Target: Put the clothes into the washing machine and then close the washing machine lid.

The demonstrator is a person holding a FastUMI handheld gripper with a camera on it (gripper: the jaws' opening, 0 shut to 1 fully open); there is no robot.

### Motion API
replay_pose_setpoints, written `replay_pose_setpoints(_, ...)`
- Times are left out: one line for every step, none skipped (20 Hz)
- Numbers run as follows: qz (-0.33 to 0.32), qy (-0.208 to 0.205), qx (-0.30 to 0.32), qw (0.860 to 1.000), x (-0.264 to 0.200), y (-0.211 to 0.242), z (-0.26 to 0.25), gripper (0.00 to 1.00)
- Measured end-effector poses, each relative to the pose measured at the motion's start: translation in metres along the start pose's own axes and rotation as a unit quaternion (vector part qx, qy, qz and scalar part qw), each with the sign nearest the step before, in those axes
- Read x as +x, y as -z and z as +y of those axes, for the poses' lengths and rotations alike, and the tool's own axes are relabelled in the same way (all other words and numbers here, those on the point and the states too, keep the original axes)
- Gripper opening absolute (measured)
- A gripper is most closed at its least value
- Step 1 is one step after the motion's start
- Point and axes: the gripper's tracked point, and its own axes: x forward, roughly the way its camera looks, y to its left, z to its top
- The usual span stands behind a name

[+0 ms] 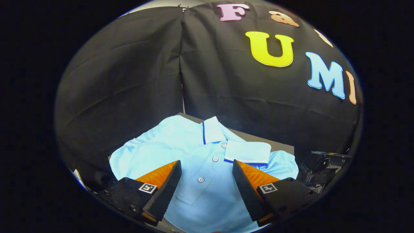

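A light blue polo shirt (181, 149) lies spread flat on a dark table (281, 147), collar away from me and its button placket running between my fingers. My gripper (207, 168) hovers over the shirt's chest with its fingers wide apart, one either side of the buttons. The gripper is open and nothing is held. I cannot tell whether the fingertips touch the cloth.
Black cloth walls stand close behind the table on the left and at the back. A dark piece of equipment (323, 168) sits off the table's right end.
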Motion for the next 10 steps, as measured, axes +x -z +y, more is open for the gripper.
replay_pose_setpoints(0.011,-0.003,0.002,1.0,0.0046,0.0036,-0.0005,0.99)
replay_pose_setpoints(0.021,-0.004,0.003,1.0,0.0066,0.0066,-0.0016,0.98)
replay_pose_setpoints(0.025,-0.003,0.004,1.0,0.0086,0.0066,-0.0032,0.98)
replay_pose_setpoints(0.026,-0.002,0.003,1.0,0.0081,0.0073,-0.0042,0.98)
replay_pose_setpoints(0.027,-0.002,0.0,1.0,0.0084,0.0062,-0.0042,0.98)
replay_pose_setpoints(0.033,-0.001,-0.004,0.999,0.0097,0.0087,-0.0032,0.97)
replay_pose_setpoints(0.035,0.001,-0.01,0.999,0.0109,0.0083,-0.0034,0.98)
replay_pose_setpoints(0.039,0.005,-0.013,0.999,0.009,0.0088,-0.0031,0.98)
replay_pose_setpoints(0.039,0.008,-0.015,0.999,0.0111,0.0094,-0.0041,0.96)
replay_pose_setpoints(0.043,0.011,-0.015,0.999,0.0089,0.0078,-0.0017,0.94)
